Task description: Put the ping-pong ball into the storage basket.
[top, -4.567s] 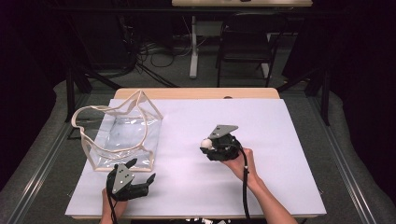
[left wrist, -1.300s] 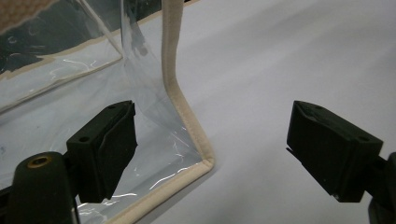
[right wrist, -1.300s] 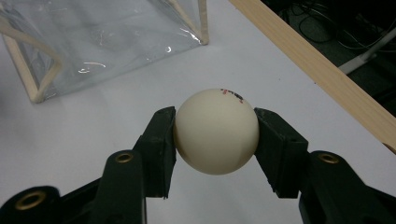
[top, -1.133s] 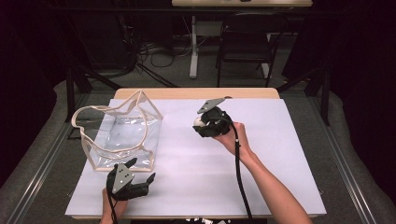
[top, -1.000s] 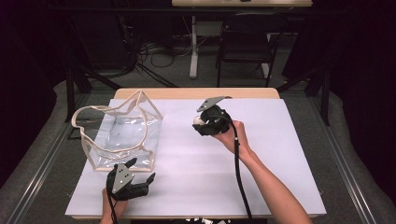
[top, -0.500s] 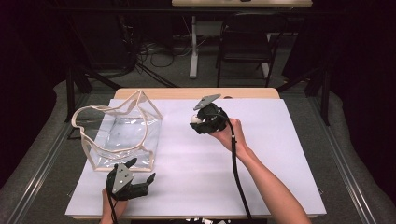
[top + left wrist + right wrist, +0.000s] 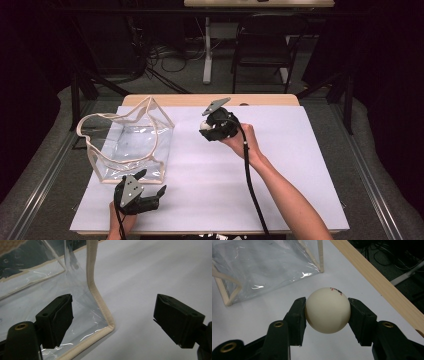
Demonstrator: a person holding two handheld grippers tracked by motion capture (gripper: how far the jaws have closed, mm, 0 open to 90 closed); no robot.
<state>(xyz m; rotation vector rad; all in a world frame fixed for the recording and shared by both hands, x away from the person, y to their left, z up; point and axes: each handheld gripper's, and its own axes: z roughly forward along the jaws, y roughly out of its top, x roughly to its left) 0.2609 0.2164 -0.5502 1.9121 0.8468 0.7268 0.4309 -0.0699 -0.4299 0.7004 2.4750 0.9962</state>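
Right gripper clamps the white ball at frame centre, off the table. Clear plastic bag sits mid-left, mouth up, ball not yet inside. Left gripper, jaws wide and empty, straddles the bag's lower corner. Carry and drop likely remain.

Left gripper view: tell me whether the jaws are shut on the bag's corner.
No. The left gripper stands open, its jaws wide apart on either side of the bag corner, pressing nothing.

A white sheet covers the worktop, leaving a wooden strip bare at its far edge. A clear bag with beige trim lies on it, just beyond the left hand-held gripper.
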